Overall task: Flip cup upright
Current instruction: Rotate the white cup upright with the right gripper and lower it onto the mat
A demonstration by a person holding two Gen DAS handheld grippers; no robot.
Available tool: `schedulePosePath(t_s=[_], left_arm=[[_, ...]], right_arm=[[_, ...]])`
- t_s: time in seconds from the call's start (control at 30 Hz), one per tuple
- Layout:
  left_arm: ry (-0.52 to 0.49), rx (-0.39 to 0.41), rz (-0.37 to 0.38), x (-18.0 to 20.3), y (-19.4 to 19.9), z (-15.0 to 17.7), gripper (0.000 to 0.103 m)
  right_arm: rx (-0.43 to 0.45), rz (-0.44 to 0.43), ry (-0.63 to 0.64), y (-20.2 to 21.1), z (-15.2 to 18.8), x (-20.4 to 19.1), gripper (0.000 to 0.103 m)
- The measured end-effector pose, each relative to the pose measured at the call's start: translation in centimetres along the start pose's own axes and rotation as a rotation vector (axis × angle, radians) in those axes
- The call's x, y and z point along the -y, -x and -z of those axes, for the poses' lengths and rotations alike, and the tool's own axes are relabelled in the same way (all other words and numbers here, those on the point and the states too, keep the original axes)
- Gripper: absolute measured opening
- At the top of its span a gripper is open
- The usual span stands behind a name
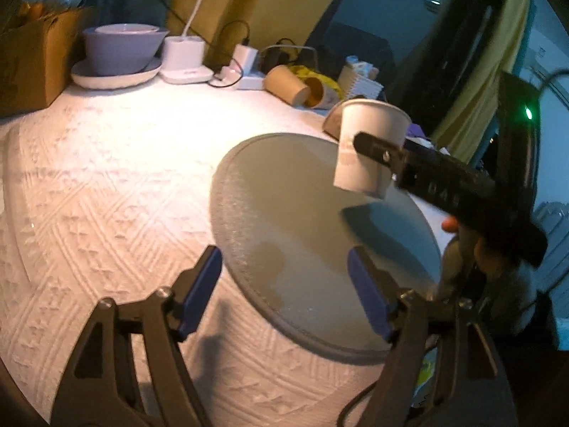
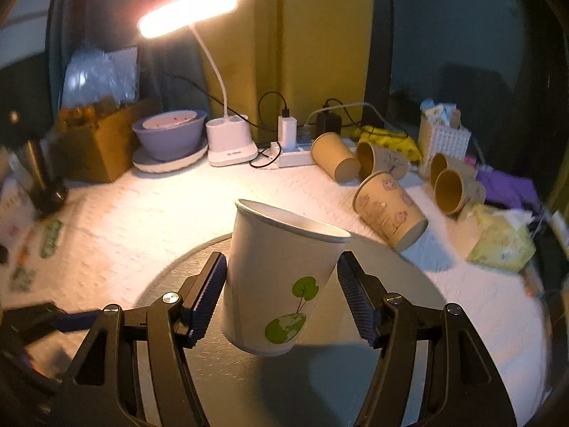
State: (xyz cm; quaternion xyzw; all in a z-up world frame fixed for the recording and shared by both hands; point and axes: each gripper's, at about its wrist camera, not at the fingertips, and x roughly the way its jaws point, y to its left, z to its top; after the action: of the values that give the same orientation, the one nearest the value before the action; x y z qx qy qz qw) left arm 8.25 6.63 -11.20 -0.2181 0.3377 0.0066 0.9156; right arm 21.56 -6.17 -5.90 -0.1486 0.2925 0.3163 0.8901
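- Tablecloth (image 2: 149, 199), white and embossed, is spread over the whole work surface, and the clutter is kept along its far edge.
- Over it a round grey mat (image 1: 284, 213) is laid, apparently as the landing spot for the cup.
- At the back, a grey bowl (image 2: 170, 135) is set on a plate with a smaller white dish nested inside; what the dish holds cannot be told.
- A white basket (image 2: 442, 142) at the far right is seen stuffed with small packets.
- Several brown paper cups (image 2: 391, 210) are left lying on their sides, and those whose mouths face the camera look empty.
- The white paper cup (image 2: 277, 277) is held above the mat, mouth up and slightly tilted, its inside empty as far as is shown; the flip is judged nearly done, with only setting down left.
- The right gripper (image 2: 281, 299) is closed around the cup's wall, a pad on each side.
- The left gripper (image 1: 284, 284) is spread wide over the mat's near edge and holds nothing.
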Motion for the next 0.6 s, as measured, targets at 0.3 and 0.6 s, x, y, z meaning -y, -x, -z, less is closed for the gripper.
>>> schedulePosePath(t_s=[0.3, 0.6], left_arm=[[0.016, -0.007, -0.012, -0.7, -0.9, -0.9, 0.075], [0.012, -0.006, -0.019, -0.6, -0.5, -0.4, 0.075]], right_arm=[[0.001, 0.078, 0.116, 0.0, 1.3, -2.1, 0.068], [-0.001, 0.113, 0.138, 1.3, 3.2, -2.7, 0.068]])
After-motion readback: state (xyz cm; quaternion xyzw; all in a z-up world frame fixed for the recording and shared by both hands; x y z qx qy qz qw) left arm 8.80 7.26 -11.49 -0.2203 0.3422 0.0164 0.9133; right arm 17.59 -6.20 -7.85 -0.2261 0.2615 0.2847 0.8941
